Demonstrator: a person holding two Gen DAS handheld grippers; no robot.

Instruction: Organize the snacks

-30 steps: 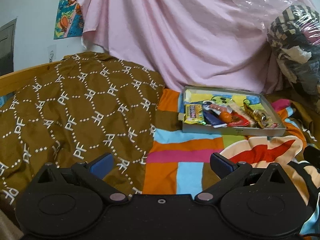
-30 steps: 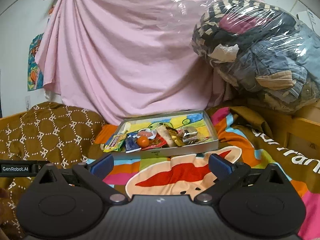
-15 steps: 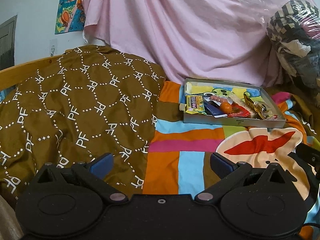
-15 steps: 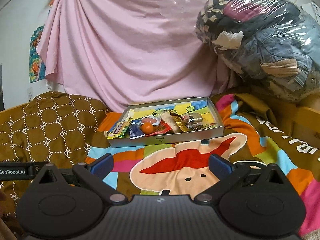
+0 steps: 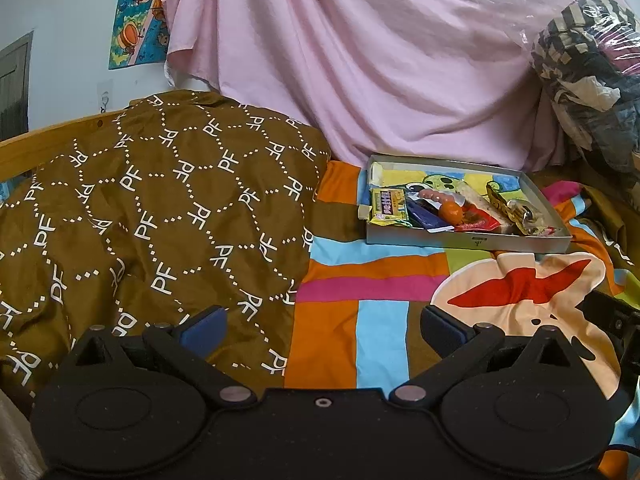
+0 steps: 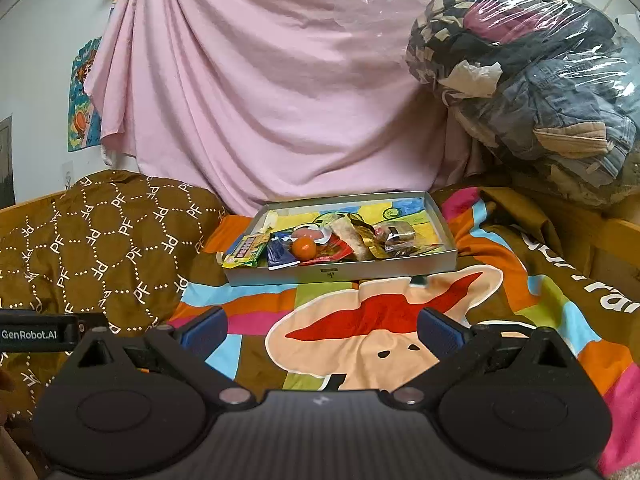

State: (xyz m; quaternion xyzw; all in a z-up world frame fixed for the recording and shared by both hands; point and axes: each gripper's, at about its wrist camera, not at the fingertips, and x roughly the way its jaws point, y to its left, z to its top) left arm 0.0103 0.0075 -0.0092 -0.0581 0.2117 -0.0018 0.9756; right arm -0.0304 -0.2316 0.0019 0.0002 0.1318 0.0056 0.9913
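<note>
Your left gripper [image 5: 322, 326] hangs over the bed with its fingers [image 5: 204, 326] spread wide and nothing between them; the tray [image 5: 468, 242] of snacks lies well ahead and off to the right of them, on the striped blanket [image 5: 372, 284]. Your right gripper [image 6: 322, 326] is just as wide and empty, and from it the tray [image 6: 340, 274] sits almost straight ahead, well apart from the fingertips.

The left view shows the brown patterned quilt [image 5: 160, 208] filling the space beside the tray, plus a cartoon poster [image 5: 138, 12] on the wall. The right view gives you what the left cuts off: the whole clear bag of clothes [image 6: 532, 80] stacked at the far right, and the tip of the other tool labelled GenRobot.AI [image 6: 38, 334] at its left edge.

Inside the shallow grey tray (its floor is a bright cartoon print) the snacks are heaped toward the near wall: a yellow-green packet [image 6: 248, 250] hanging over the left corner, a blue packet [image 6: 280, 256], an orange ball [image 6: 303, 248], a red wrapper [image 6: 336, 250], a gold wrapper [image 6: 366, 240] and a clear-wrapped piece [image 6: 398, 236] at the right. A pink sheet [image 6: 280, 100] hangs behind it all.
</note>
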